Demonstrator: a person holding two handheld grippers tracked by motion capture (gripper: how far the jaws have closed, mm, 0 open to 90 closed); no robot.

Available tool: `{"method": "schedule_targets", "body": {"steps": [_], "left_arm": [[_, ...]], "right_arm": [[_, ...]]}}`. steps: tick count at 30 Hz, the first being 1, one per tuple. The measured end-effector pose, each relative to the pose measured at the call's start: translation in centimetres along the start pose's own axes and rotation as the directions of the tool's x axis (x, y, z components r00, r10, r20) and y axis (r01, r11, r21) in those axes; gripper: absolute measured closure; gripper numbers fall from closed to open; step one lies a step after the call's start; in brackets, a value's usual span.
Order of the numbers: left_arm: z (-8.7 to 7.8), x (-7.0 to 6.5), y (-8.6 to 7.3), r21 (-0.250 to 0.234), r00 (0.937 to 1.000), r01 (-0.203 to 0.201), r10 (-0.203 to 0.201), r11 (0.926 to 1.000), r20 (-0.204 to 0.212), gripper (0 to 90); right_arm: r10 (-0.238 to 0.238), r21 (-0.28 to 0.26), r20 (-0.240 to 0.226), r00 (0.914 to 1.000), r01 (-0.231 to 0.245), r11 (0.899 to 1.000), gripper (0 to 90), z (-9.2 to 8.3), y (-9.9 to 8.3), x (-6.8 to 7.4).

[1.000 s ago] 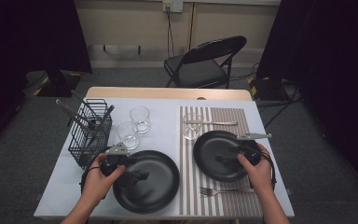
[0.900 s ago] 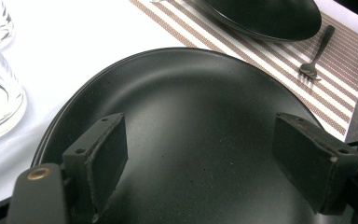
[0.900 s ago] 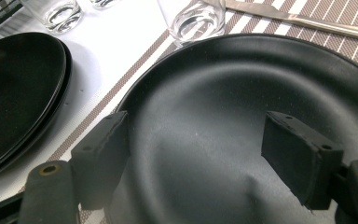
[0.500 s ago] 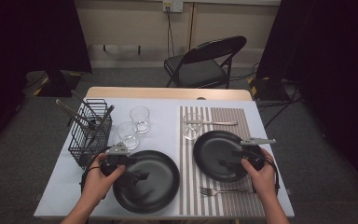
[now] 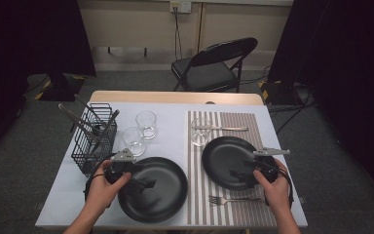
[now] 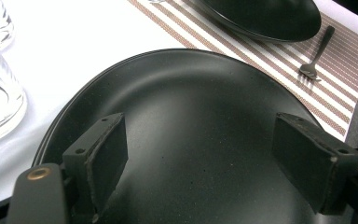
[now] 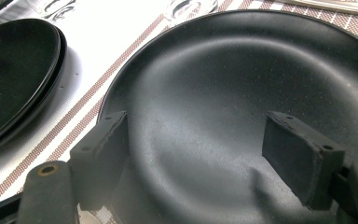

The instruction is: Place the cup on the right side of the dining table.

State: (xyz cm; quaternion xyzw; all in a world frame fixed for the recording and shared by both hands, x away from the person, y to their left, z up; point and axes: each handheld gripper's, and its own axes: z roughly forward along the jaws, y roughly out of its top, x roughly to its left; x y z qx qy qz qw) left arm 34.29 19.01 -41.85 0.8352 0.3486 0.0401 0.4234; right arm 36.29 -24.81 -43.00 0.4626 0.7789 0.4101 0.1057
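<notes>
Two black plates lie on the table. The larger plate [image 5: 160, 192] [image 6: 191, 121] sits on the white cloth at front left, and my left gripper [image 5: 143, 184] [image 6: 212, 151] hovers over its left part, open, with nothing between the jaws. The smaller plate [image 5: 224, 156] [image 7: 242, 84] rests on the striped placemat [image 5: 226, 209]. My right gripper [image 5: 238, 174] [image 7: 209, 149] hangs over that plate's near right part, open and empty. A fork [image 5: 233, 199] [image 6: 314, 51] lies on the placemat in front of the smaller plate.
A black wire basket [image 5: 93, 139] with utensils stands at the left. Two glasses [image 5: 141, 131] stand behind the larger plate, a third glass [image 5: 201, 130] and a knife [image 5: 224, 128] at the back of the placemat. A folding chair [image 5: 214, 68] stands beyond the table.
My right gripper has drawn back a little toward the near right rim of the smaller plate. The left gripper stays over the larger plate.
</notes>
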Motion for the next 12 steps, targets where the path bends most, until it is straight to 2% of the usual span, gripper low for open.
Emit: {"method": "schedule_targets", "body": {"steps": [3,12], "left_arm": [[0.11,-0.01,-0.04,0.004,1.0000,0.000,0.000,1.0000,0.000,18.5],[0.21,-0.04,-0.11,0.004,1.0000,0.002,-0.002,1.0000,-0.001,18.5]], "right_arm": [[0.000,0.004,0.005,1.0000,0.000,1.000,22.6,0.02,-0.20,-0.01],[-0.044,0.017,0.010,0.9990,0.044,0.999,21.8,-0.47,-0.47,0.30]]}}
